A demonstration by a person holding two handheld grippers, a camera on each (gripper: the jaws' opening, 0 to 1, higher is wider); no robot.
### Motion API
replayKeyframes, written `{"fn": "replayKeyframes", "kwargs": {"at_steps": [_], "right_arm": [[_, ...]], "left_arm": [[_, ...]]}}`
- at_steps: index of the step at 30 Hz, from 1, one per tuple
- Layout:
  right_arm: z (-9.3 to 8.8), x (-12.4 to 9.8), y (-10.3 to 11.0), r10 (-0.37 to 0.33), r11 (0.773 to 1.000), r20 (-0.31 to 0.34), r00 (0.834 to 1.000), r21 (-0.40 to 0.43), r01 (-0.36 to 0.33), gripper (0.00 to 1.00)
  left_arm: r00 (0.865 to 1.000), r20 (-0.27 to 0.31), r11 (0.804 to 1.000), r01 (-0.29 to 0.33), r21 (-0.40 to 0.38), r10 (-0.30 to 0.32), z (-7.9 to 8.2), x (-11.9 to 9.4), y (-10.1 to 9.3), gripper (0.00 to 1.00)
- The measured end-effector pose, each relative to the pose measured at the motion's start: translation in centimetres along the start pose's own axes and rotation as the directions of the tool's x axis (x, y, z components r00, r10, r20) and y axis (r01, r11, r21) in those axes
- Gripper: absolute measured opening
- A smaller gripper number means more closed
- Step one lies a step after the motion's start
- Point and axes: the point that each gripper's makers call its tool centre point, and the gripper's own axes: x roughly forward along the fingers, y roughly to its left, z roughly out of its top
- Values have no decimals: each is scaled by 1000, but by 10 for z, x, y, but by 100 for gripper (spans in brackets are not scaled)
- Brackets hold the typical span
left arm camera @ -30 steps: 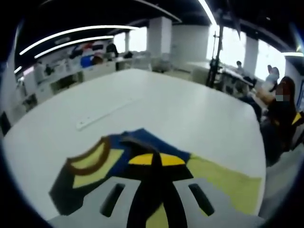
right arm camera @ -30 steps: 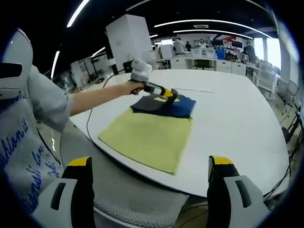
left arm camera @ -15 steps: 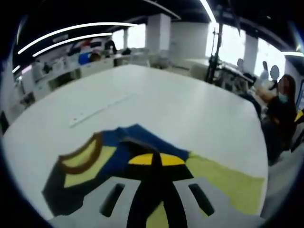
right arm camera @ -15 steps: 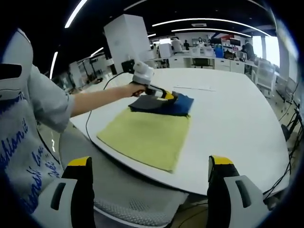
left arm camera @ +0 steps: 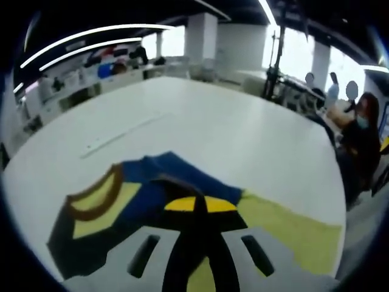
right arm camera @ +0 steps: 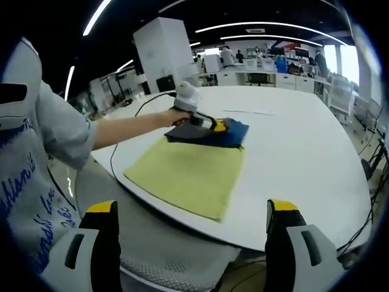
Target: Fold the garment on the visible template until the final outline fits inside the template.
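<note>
Blue script on the person's grey shirt (right arm camera: 27, 182) is not legible

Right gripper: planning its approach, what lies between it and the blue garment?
In the right gripper view, the yellow template covers the table before the garment.

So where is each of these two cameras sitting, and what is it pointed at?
Left gripper view: rides the left gripper, low over the blue garment on the yellow template; its jaws look shut on the cloth.
Right gripper view: rides the right gripper, held back off the table, jaws open; the person's sleeve and arm show.
Both share garment, template, table.
</note>
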Motion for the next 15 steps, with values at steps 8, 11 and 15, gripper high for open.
{"fn": "replayKeyframes", "kwargs": {"at_steps": [8, 11, 15], "right_arm": [[-2, 1, -1, 4, 1000, -4, 1000, 4, -4, 100], [-3, 1, -3, 2, 1000, -6, 1000, 6, -2, 100], [-4, 1, -3, 4, 1000, -7, 1000, 9, -4, 100]], "left_arm": [[1000, -22, 1000, 9, -12, -10, -10, 5, -6, 0], [999, -31, 1000, 14, -13, -15, -12, 7, -6, 0], [999, -39, 1000, 20, -10, -20, -13, 9, -7, 0]]}}
